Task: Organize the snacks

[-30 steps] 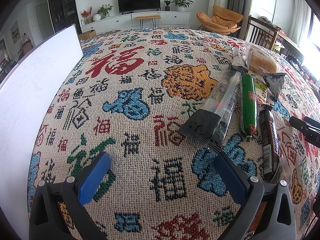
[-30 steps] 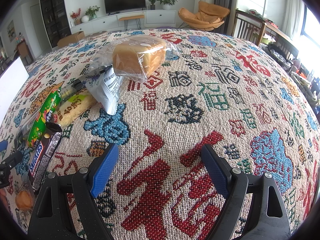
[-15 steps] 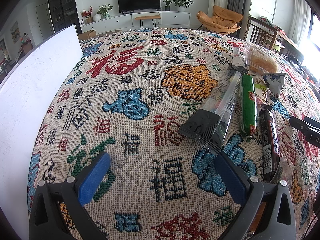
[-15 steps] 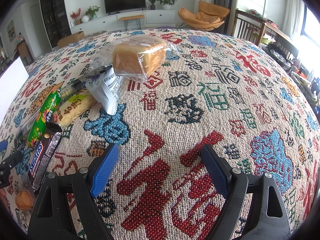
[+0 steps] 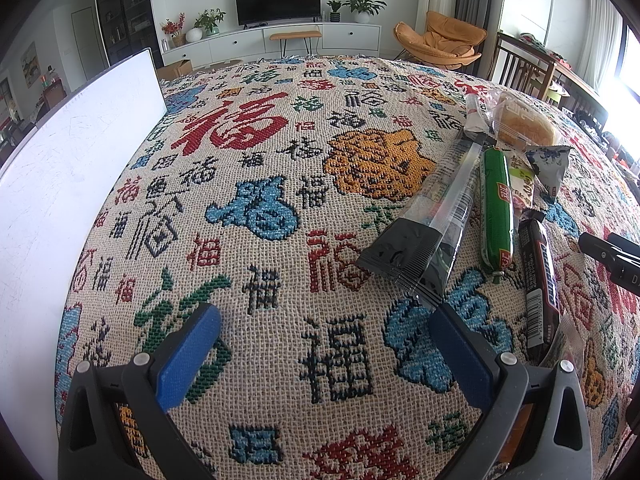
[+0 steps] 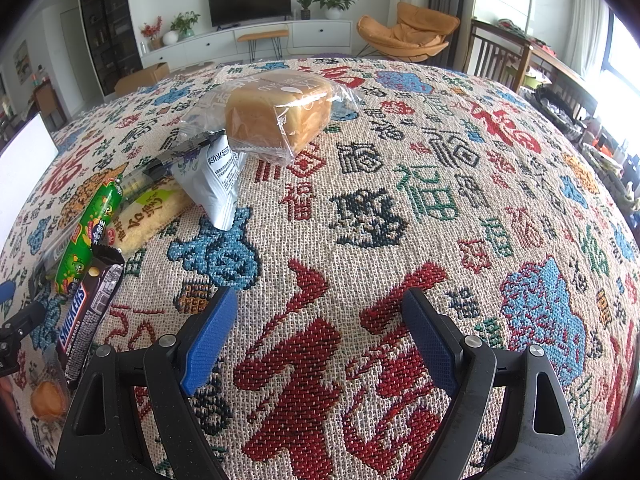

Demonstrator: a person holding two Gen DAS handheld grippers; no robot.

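Patterned tablecloth [image 5: 280,208] lay bare across the middle and far side, open passage there. White board [image 5: 60,200] walled off the left edge. Snack cluster blocked the right of the left view: long black-ended packet [image 5: 432,224], green sausage [image 5: 497,204], Snickers bar [image 5: 538,280], bagged bread [image 6: 276,116] behind. In the right view everything right of the bread was clear cloth.

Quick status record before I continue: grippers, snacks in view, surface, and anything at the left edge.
left gripper: open, empty, over cloth
right gripper: open, empty, over cloth
snacks: bagged bread loaf, silver pouch, green sausage, Snickers bar, long clear-and-black pack
grouping: clustered together, some overlapping
surface: patterned woven cloth
left edge: white board
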